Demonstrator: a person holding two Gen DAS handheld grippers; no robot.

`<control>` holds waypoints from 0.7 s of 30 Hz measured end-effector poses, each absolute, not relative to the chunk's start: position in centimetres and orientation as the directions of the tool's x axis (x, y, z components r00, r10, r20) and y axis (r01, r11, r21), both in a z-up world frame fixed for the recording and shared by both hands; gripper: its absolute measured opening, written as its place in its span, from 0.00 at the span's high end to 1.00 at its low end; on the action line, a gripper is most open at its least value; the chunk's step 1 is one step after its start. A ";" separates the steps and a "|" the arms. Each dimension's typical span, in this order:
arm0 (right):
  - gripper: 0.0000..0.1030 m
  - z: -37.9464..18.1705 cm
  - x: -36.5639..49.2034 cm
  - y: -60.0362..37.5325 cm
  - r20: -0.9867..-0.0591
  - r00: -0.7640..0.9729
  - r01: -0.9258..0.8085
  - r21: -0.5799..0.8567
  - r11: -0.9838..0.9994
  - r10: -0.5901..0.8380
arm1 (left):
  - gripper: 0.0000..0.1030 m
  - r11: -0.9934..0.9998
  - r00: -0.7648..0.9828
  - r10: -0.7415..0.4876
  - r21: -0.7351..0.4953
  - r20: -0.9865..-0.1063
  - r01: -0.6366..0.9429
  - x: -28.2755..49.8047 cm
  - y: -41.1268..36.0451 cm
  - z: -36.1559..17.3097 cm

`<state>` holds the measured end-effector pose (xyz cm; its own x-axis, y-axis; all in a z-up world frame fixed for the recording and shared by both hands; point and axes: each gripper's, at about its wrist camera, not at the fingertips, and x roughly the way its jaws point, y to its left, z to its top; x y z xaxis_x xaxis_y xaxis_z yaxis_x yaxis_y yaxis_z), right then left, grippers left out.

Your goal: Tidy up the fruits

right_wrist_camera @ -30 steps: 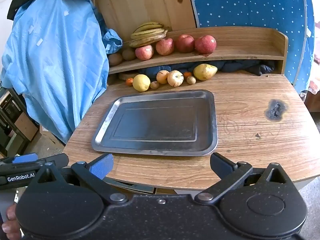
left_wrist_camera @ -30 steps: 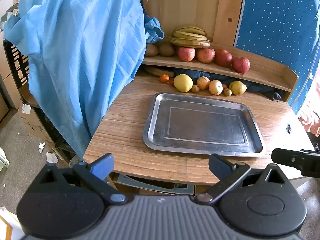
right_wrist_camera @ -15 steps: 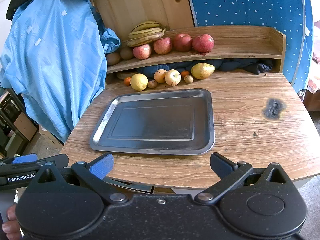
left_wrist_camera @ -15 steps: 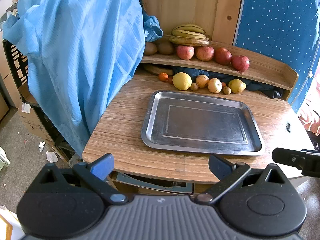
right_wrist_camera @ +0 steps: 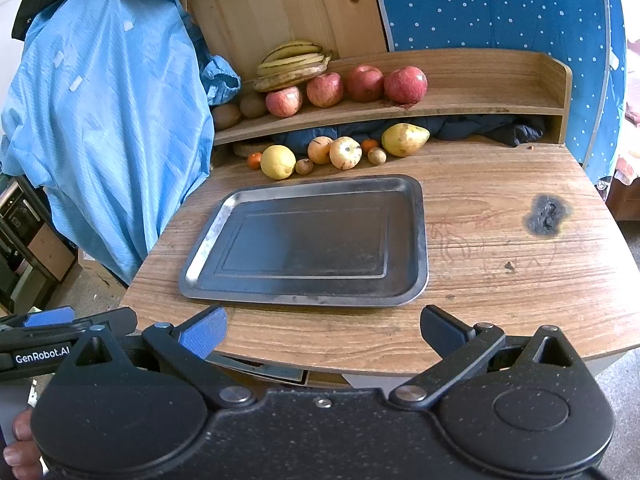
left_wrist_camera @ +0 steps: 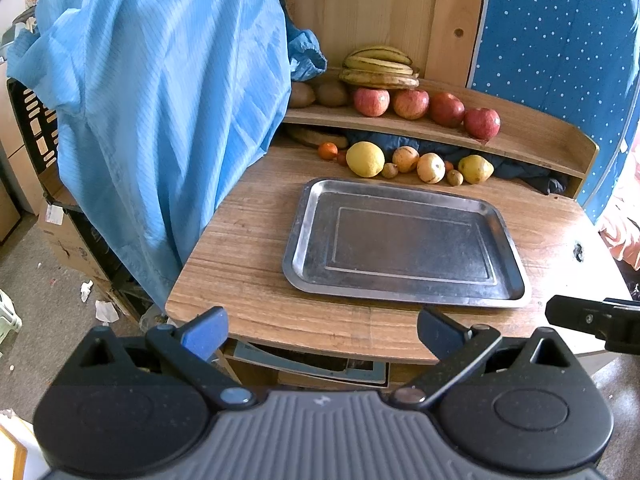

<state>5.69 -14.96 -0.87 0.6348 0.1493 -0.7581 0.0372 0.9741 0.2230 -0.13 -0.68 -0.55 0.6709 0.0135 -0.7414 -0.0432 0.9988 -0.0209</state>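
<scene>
An empty metal tray (left_wrist_camera: 404, 284) (right_wrist_camera: 312, 294) lies in the middle of the wooden table. Behind it is a row of fruit: a lemon (left_wrist_camera: 365, 159) (right_wrist_camera: 278, 161), a pale apple (left_wrist_camera: 431, 167) (right_wrist_camera: 345, 152), a pear (left_wrist_camera: 475, 169) (right_wrist_camera: 404, 139), oranges and small kiwis. On the shelf above sit several red apples (left_wrist_camera: 482, 123) (right_wrist_camera: 405, 84) and a bunch of bananas (left_wrist_camera: 379, 67) (right_wrist_camera: 294, 65). My left gripper (left_wrist_camera: 322, 330) and right gripper (right_wrist_camera: 323, 330) are both open and empty, held at the table's near edge.
A blue garment (left_wrist_camera: 160, 120) (right_wrist_camera: 108, 140) hangs at the table's left side. A dark cloth (right_wrist_camera: 480, 126) is stuffed under the shelf. A burn mark (right_wrist_camera: 546, 214) is on the table's right. Boxes and litter are on the floor at left (left_wrist_camera: 72, 248).
Both grippers have drawn back slightly from the table; the tray and fruit appear a little farther away. Nothing on the table has moved.
</scene>
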 end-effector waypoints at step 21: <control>0.01 -1.7 5.4 -16.5 -0.770 0.619 0.038 0.224 0.974 0.153 | 0.01 0.999 0.655 0.031 0.004 -0.755 -0.043 0.3 -1.9 -0.5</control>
<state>5.37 -16.47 -1.66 0.6188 0.1533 -0.7704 0.0376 0.9739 0.2239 0.26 -1.92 -0.52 0.6546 0.0313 -0.7553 -0.0427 0.9991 0.0044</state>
